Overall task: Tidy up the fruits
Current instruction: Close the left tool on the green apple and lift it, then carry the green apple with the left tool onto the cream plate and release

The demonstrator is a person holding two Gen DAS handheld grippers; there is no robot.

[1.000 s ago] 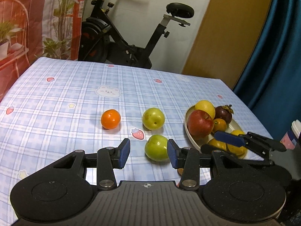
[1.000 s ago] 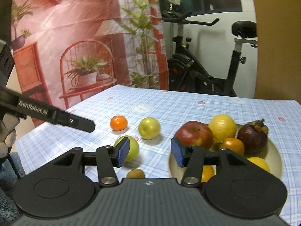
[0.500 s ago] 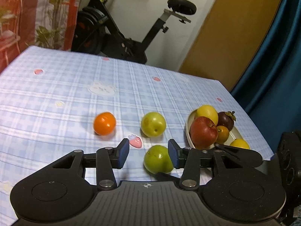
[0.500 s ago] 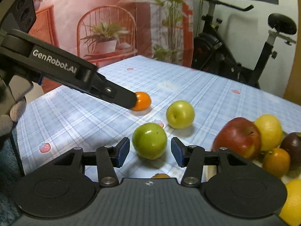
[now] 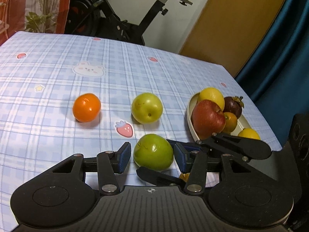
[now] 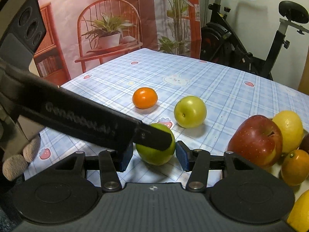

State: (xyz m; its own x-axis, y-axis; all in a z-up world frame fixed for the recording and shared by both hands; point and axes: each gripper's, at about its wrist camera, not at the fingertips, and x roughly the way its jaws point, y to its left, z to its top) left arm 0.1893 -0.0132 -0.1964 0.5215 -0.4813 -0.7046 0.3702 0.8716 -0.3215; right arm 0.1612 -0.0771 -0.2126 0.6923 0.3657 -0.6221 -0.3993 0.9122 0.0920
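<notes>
A green apple [image 5: 153, 152] lies on the checked tablecloth, also in the right wrist view [image 6: 154, 154]. My left gripper [image 5: 152, 157] is open with the apple between its pads. My right gripper [image 6: 153, 157] is open around the same apple from the other side. Its black fingers [image 5: 237, 145] cross the left wrist view. A yellow-green apple [image 5: 146, 110] and an orange tangerine [image 5: 87, 107] lie farther back. The white plate [image 5: 190, 123] at the right holds a red apple [image 5: 207, 118], lemons, a small orange and a mangosteen.
A small brown fruit [image 5: 184, 176] lies just behind the green apple, mostly hidden. An exercise bike [image 5: 123, 19] stands beyond the far table edge. A blue curtain [image 5: 280, 48] hangs at the right. The left gripper's arm [image 6: 87, 121] crosses the right wrist view.
Both grippers have moved in on the green apple; it now sits between the pads of both. The fruits have not moved.
</notes>
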